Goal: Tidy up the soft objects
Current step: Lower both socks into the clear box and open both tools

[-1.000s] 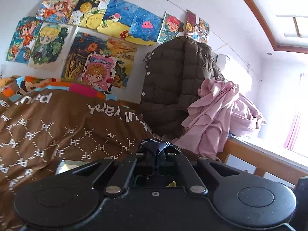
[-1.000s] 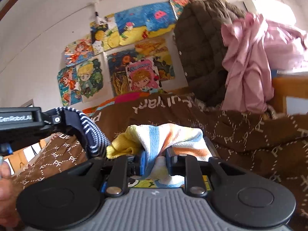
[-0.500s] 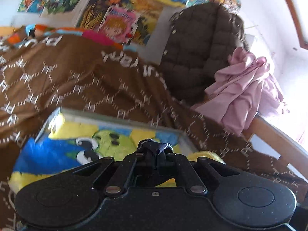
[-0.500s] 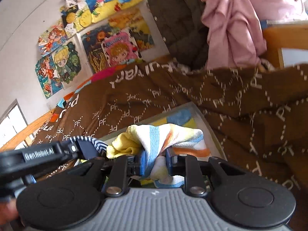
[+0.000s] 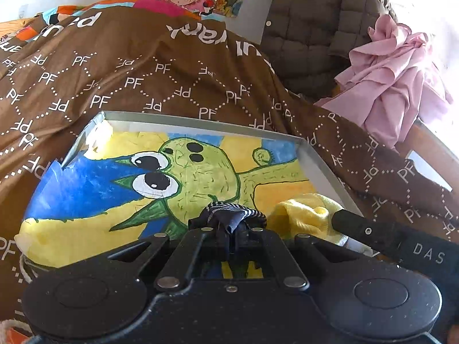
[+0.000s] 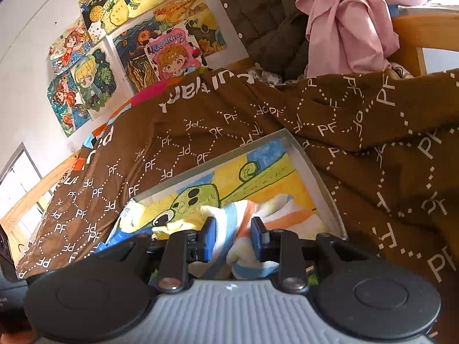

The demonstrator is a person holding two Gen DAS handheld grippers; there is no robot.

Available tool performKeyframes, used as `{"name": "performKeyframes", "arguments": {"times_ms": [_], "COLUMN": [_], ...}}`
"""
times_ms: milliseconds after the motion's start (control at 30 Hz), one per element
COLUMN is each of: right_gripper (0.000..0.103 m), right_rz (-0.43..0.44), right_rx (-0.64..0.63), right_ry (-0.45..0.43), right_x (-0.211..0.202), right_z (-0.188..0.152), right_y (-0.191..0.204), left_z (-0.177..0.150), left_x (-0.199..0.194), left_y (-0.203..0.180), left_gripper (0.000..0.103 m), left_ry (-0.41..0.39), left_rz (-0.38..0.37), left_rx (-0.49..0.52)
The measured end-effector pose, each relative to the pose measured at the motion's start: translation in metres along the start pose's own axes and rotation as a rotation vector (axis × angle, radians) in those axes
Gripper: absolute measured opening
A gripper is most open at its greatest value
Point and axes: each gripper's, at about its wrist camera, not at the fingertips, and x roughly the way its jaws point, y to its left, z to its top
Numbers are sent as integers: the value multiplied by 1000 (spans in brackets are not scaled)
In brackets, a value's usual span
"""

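A shallow grey box [image 5: 200, 121] with a painted green cartoon figure on its floor lies on the bed. Just above the box's near end, my left gripper [image 5: 229, 226] is shut on a bunched navy striped cloth [image 5: 226, 212]. A pastel striped cloth [image 6: 275, 215] in yellow, blue, orange and white lies in the box [image 6: 315, 177]. My right gripper [image 6: 233, 235] stands open over it, its blue pads [image 6: 208, 236] apart on either side of a fold. The left wrist view shows that cloth's yellow end [image 5: 307, 215] beside the right gripper's black finger [image 5: 373, 235].
A brown duvet [image 5: 160, 71] printed with white letters surrounds the box. At the bed's far end hang a quilted brown jacket [image 5: 309, 23] and a pink garment [image 5: 393, 77] against a wooden frame [image 6: 413, 28]. Drawings [image 6: 160, 48] cover the wall.
Both grippers have tipped down over the box. The right gripper has opened and let go of the pastel striped cloth, which now lies in the box. The left stays shut on the navy cloth.
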Motion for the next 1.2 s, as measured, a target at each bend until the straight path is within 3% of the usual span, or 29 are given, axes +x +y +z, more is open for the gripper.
{"name": "performKeyframes", "arguments": {"times_ms": [133,200,267,400,467,600,767,900,1200], "right_gripper": [35,35,41,50,55,67,86,92,102], "right_rz": [1,1,-2,-21,-30,-65,-47,-64,-87], "right_rx": [2,4,5,8,17,-29,-32,-82,-196], "right_ry": [1,3,2,11,27,5,-19,-55,-186], "right_x": [0,0,0,-5,-9,-27,-57,-89,-163], "right_z": [0,1,2,3,5,9,16,17,-10], "right_y": [-1,-1,-1,1,3,14,25,37,59], "left_z": [0,0,0,0,1,4,6,2,-30], "left_x": [-1,-3,-5,-16,-25,-51,-87,-122,-208], "left_y": [0,0,1,5,7,12,11,7,9], "left_gripper": [16,27,43,60,73,82,95,101,102], "left_ry": [9,12,10,-1,-23,-66,-112,-157,-257], "left_rz": [19,28,39,61,70,71,80,78,12], "left_rx": [4,2,-3,-23,-38,-87,-81,-56,-63]}}
